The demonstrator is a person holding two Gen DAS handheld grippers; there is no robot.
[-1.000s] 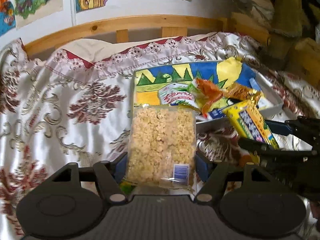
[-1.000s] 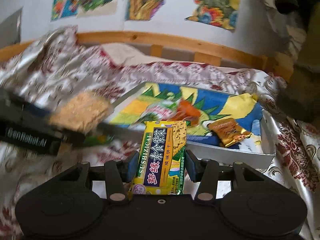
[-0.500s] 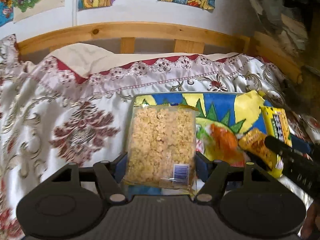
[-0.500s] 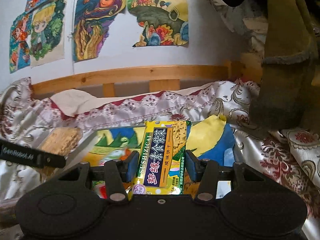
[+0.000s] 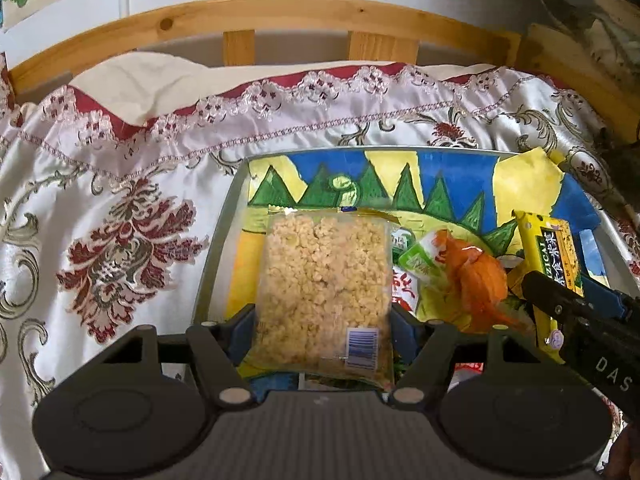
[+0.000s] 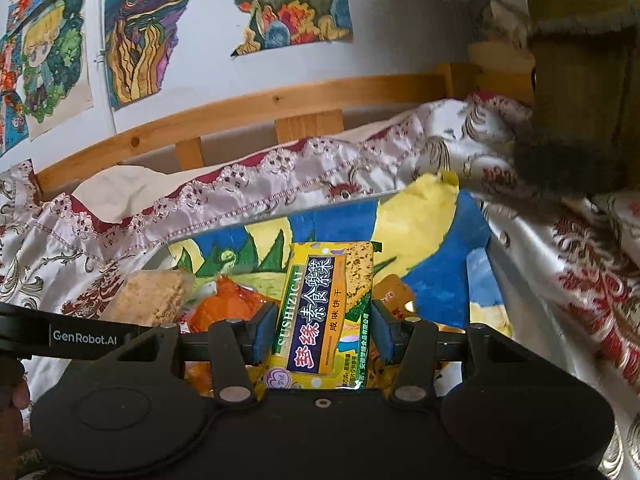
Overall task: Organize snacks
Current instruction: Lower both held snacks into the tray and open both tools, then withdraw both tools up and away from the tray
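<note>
A clear plastic bag of pale puffed-grain snack [image 5: 324, 288] sits clamped between the blue pads of the left claw [image 5: 322, 320], above the shallow tray lined with a bright painted picture [image 5: 440, 168] on the bed. The right claw [image 6: 320, 330] pinches a yellow cracker packet [image 6: 326, 312] over the same tray, beside an orange wrapper [image 5: 476, 276].

place: home bedroom | signs: wooden bed frame [image 5: 280, 12], floral bedspread [image 5: 120, 184], wall drawings [image 6: 136, 40]
</note>
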